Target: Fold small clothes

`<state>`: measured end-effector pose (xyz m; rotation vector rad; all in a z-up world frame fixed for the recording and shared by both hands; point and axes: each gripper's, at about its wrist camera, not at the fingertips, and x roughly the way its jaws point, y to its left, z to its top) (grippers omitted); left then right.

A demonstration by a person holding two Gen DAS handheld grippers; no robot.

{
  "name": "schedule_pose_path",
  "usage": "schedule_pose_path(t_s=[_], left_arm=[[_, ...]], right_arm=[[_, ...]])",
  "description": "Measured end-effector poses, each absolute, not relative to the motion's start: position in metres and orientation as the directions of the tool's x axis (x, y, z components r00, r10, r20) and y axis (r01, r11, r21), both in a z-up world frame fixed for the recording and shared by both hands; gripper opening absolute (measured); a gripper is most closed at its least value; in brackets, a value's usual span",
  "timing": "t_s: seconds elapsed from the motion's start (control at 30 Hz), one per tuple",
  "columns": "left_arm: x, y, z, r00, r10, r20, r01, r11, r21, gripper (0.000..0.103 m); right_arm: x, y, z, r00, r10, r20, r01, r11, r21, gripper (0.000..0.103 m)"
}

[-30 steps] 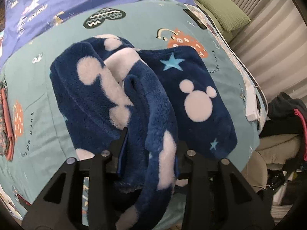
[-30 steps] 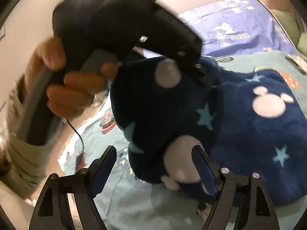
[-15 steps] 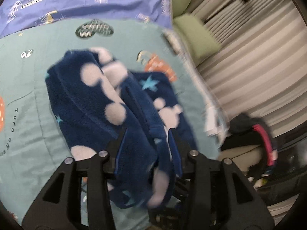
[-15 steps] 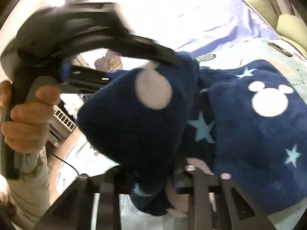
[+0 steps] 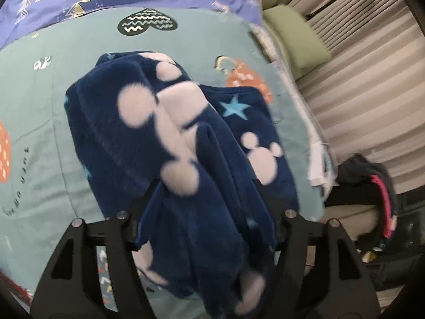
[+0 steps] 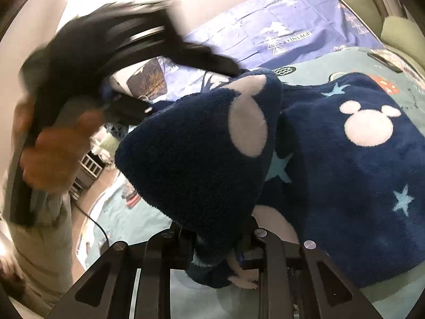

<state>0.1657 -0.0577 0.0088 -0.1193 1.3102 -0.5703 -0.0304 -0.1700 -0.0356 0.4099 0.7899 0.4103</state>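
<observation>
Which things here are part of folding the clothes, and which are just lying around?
Part of the job: navy fleece garment, left tool, right tool.

Just lying about: green cushion, purple sheet, dark bag with pink trim.

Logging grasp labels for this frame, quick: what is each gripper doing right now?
Left gripper: shut on the navy fleece garment, lifting a fold.
Right gripper: shut on the same garment's near edge.
</observation>
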Motion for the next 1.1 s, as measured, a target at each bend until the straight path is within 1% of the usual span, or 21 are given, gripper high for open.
schedule_pose_path(t_s=[0.13, 0.17, 0.2, 0.27, 0.33, 0.37, 0.43, 0.5, 0.53, 0.57, 0.6, 0.63, 0.7, 0.73, 0.77, 0.8, 0.83, 0.87, 0.9, 0.97, 1.1], left_arm=[[0.188, -0.078, -0.003, 0.107, -0.38, -0.919, 0.332, 0.885, -0.327, 0.068], [0.19, -0.078, -0.003, 0.106, -0.376, -0.921, 0.331, 0.886, -0.324, 0.061], [0.19, -0.074, -0.002, 0.123, -0.365, -0.923, 0.332, 0.891, -0.308, 0.037], [0.186, -0.07, -0.001, 0.141, -0.38, -0.914, 0.352, 0.882, -0.313, 0.029], [0.184, -0.068, -0.002, 0.149, -0.394, -0.907, 0.356, 0.877, -0.323, 0.026], [0.183, -0.065, -0.003, 0.152, -0.402, -0.903, 0.354, 0.875, -0.33, 0.026], [0.185, -0.064, -0.003, 0.154, -0.412, -0.898, 0.347, 0.874, -0.341, 0.026], [0.184, -0.059, -0.002, 0.159, -0.424, -0.891, 0.335, 0.872, -0.356, 0.026], [0.184, -0.058, -0.001, 0.166, -0.425, -0.89, 0.334, 0.874, -0.354, 0.026], [0.184, -0.056, 0.0, 0.181, -0.424, -0.888, 0.325, 0.878, -0.353, 0.027], [0.184, -0.056, 0.001, 0.183, -0.427, -0.885, 0.315, 0.878, -0.359, 0.03], [0.184, -0.056, 0.002, 0.178, -0.438, -0.881, 0.307, 0.876, -0.373, 0.034], [0.186, -0.056, 0.005, 0.154, -0.469, -0.87, 0.286, 0.863, -0.415, 0.061], [0.187, -0.059, 0.006, 0.159, -0.47, -0.868, 0.286, 0.863, -0.415, 0.066], [0.187, -0.063, 0.007, 0.18, -0.45, -0.875, 0.293, 0.873, -0.389, 0.067], [0.186, -0.068, 0.007, 0.201, -0.414, -0.888, 0.304, 0.888, -0.345, 0.065], [0.185, -0.075, 0.004, 0.222, -0.363, -0.905, 0.315, 0.905, -0.286, 0.056], [0.184, -0.077, 0.001, 0.226, -0.34, -0.913, 0.314, 0.913, -0.262, 0.029], [0.182, -0.078, 0.001, 0.23, -0.339, -0.912, 0.311, 0.914, -0.261, 0.024], [0.176, -0.079, 0.012, 0.281, -0.352, -0.893, 0.331, 0.909, -0.254, 0.022], [0.168, -0.09, 0.043, 0.323, -0.422, -0.847, 0.382, 0.877, -0.291, 0.021]], right_arm=[[-0.035, -0.165, -0.031, 0.649, 0.458, -0.607, -0.208, 0.875, 0.438, 0.027], [-0.032, -0.158, -0.031, 0.65, 0.452, -0.611, -0.207, 0.879, 0.43, 0.029], [-0.032, -0.157, -0.03, 0.654, 0.444, -0.613, -0.204, 0.883, 0.422, 0.031], [-0.033, -0.16, -0.025, 0.674, 0.421, -0.608, -0.187, 0.893, 0.41, 0.045], [-0.032, -0.161, -0.018, 0.707, 0.388, -0.592, -0.156, 0.901, 0.405, 0.083], [-0.031, -0.16, -0.014, 0.724, 0.376, -0.579, -0.146, 0.903, 0.404, 0.087], [-0.02, -0.158, -0.009, 0.733, 0.356, -0.579, -0.133, 0.911, 0.391, 0.087], [-0.006, -0.161, -0.009, 0.732, 0.332, -0.595, -0.088, 0.912, 0.401, 0.081], [-0.002, -0.165, -0.011, 0.727, 0.351, -0.59, -0.08, 0.897, 0.435, 0.054], [0.002, -0.172, -0.014, 0.715, 0.388, -0.582, -0.077, 0.871, 0.486, 0.033], [0.003, -0.177, -0.016, 0.712, 0.406, -0.573, -0.076, 0.856, 0.512, 0.032], [0.001, -0.18, -0.016, 0.719, 0.415, -0.557, -0.083, 0.848, 0.524, 0.028], [-0.005, -0.179, -0.012, 0.733, 0.4, -0.55, -0.109, 0.867, 0.485, 0.026], [-0.007, -0.176, -0.01, 0.734, 0.404, -0.546, -0.132, 0.873, 0.469, 0.025], [-0.009, -0.171, -0.008, 0.735, 0.405, -0.543, -0.156, 0.881, 0.446, 0.024], [-0.011, -0.167, -0.005, 0.739, 0.398, -0.543, -0.167, 0.89, 0.424, 0.024], [-0.016, -0.163, -0.004, 0.747, 0.386, -0.542, -0.183, 0.902, 0.391, 0.023], [-0.019, -0.158, 0.0, 0.756, 0.372, -0.539, -0.198, 0.914, 0.353, 0.022], [-0.02, -0.156, -0.001, 0.762, 0.365, -0.536, -0.201, 0.919, 0.339, 0.022], [-0.02, -0.164, -0.001, 0.764, 0.375, -0.524, -0.204, 0.912, 0.356, 0.021], [-0.022, -0.202, 0.009, 0.795, 0.401, -0.456, -0.201, 0.882, 0.426, 0.02]])
